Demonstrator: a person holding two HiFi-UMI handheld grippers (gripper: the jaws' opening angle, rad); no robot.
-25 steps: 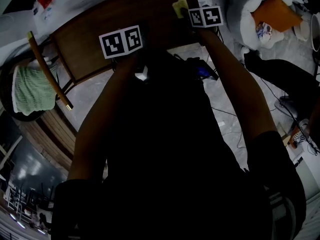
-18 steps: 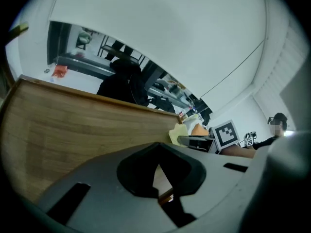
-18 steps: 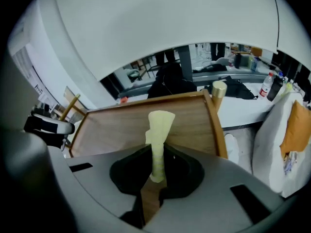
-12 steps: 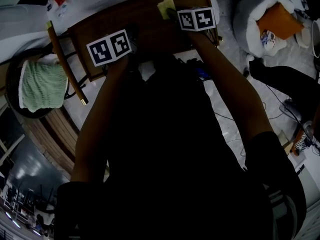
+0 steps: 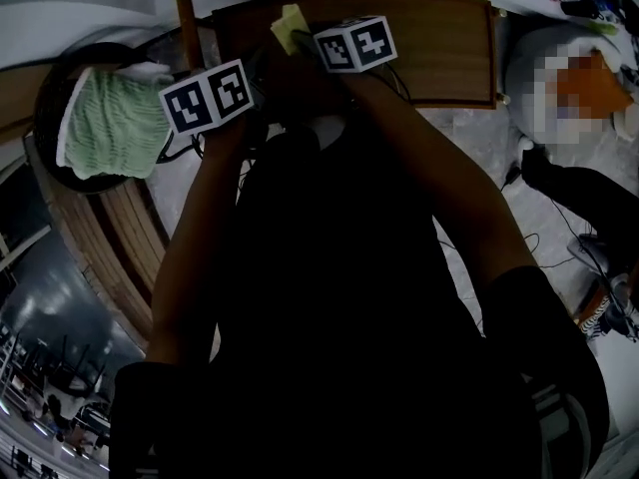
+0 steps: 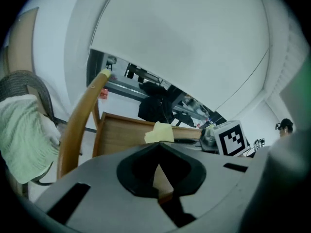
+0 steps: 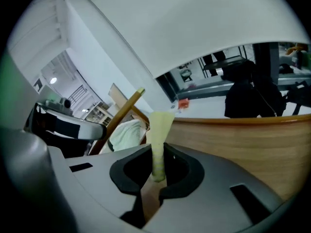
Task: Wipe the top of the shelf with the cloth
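Cloth, yellow, was pinched upright between the fingers of the right gripper, its free end fanned out above them. The wooden shelf top was spread just beyond and below those fingers; whether cloth and shelf touched could not be told. The fingers of the left gripper were pressed together on nothing, with the cloth seen just ahead of them and a green towel well off to their left.
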